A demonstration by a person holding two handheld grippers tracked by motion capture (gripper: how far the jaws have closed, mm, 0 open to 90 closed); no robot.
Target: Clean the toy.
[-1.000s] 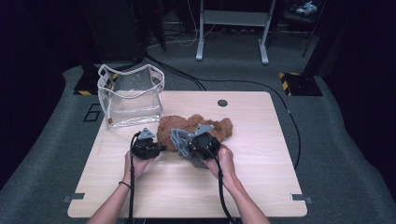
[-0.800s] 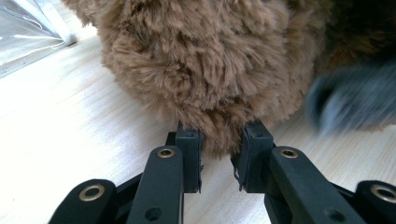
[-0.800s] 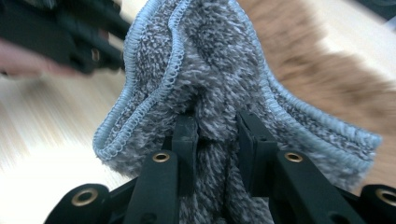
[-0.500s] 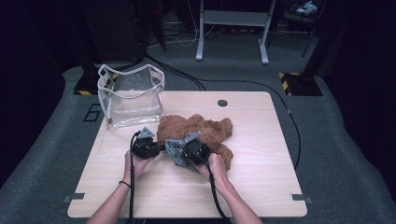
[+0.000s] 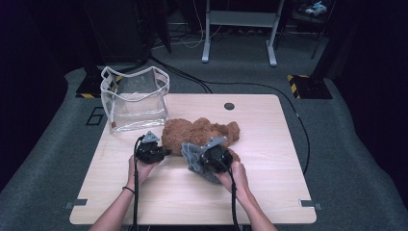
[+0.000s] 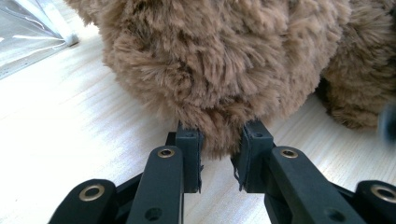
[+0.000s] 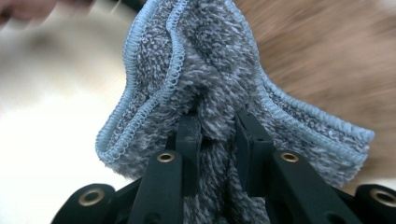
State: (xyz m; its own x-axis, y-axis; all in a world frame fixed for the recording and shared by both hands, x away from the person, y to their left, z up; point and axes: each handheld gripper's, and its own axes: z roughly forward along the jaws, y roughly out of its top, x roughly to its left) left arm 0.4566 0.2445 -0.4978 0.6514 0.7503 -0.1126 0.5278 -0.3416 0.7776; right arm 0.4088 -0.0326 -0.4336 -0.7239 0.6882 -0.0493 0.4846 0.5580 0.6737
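Observation:
A brown plush bear (image 5: pixel 202 132) lies on the wooden table (image 5: pixel 269 192), mid-table. My left gripper (image 5: pixel 165 152) sits at its left end, and in the left gripper view the gripper (image 6: pixel 219 142) is shut on a tuft of the bear's fur (image 6: pixel 224 60). In front of the bear, my right gripper (image 5: pixel 201 156) is shut on a grey cloth with blue stitched edging (image 5: pixel 192 159). The right gripper view shows the cloth (image 7: pixel 205 60) bunched between the right gripper (image 7: pixel 218 128) jaws, with the blurred bear (image 7: pixel 327 56) behind.
A clear plastic bag with white trim (image 5: pixel 134 98) stands open at the table's back left; its corner (image 6: pixel 28 37) lies beside the bear. A round cable hole (image 5: pixel 229 106) is near the back edge. Bare tabletop stretches to the right and along the front.
My right gripper carried the cloth left along the bear's front, then came back to the right and slightly nearer. The left gripper kept still on the fur.

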